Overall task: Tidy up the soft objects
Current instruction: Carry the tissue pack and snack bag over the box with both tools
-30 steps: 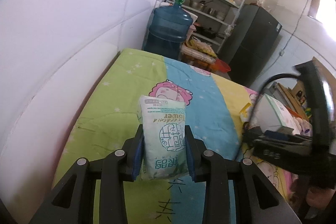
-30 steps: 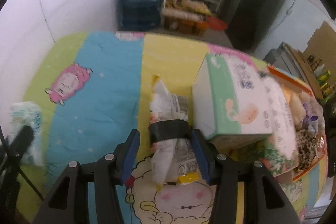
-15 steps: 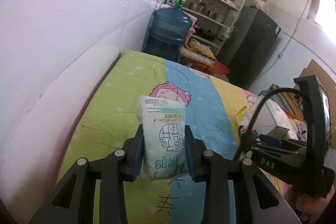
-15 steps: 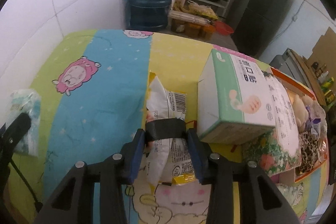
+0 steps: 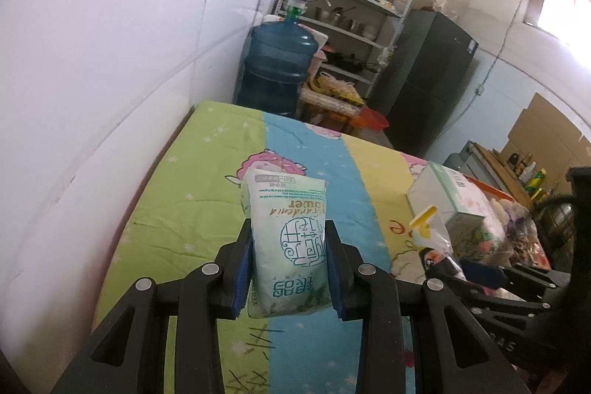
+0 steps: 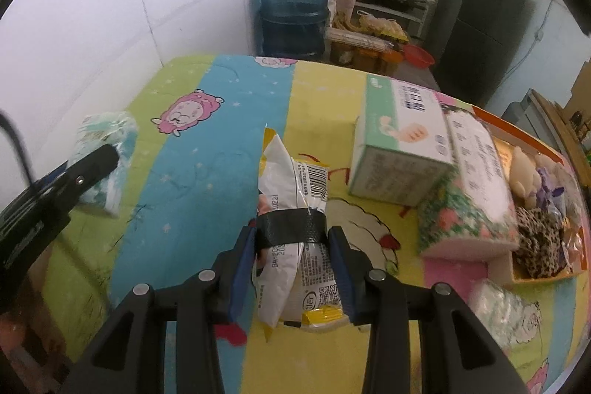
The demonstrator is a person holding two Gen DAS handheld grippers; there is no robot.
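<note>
My left gripper [image 5: 289, 268] is shut on a green-and-white tissue pack [image 5: 286, 239], held upright above the green stripe of the bedspread [image 5: 177, 205]. In the right wrist view, my right gripper [image 6: 291, 268] is shut on a white-and-yellow snack bag [image 6: 291, 194] wrapped with a band of black tape, lifted over the yellow stripe. The same tissue pack [image 6: 105, 150] and a left finger [image 6: 85, 168] show at that view's left edge. The snack bag's yellow tip [image 5: 424, 220] appears at the right of the left wrist view.
A green-and-white tissue box [image 6: 402, 143] lies right of the snack bag, against a floral pack [image 6: 476, 202] and an orange tray [image 6: 546, 268] of plush items. A clear pack [image 6: 506, 312] lies near the front right. A blue water jug [image 6: 293, 10], shelves and a white wall bound the bed.
The right gripper closed onto the snack bag, lifted it off the bedspread and moved back from the tissue box. The left gripper kept still with its tissue pack.
</note>
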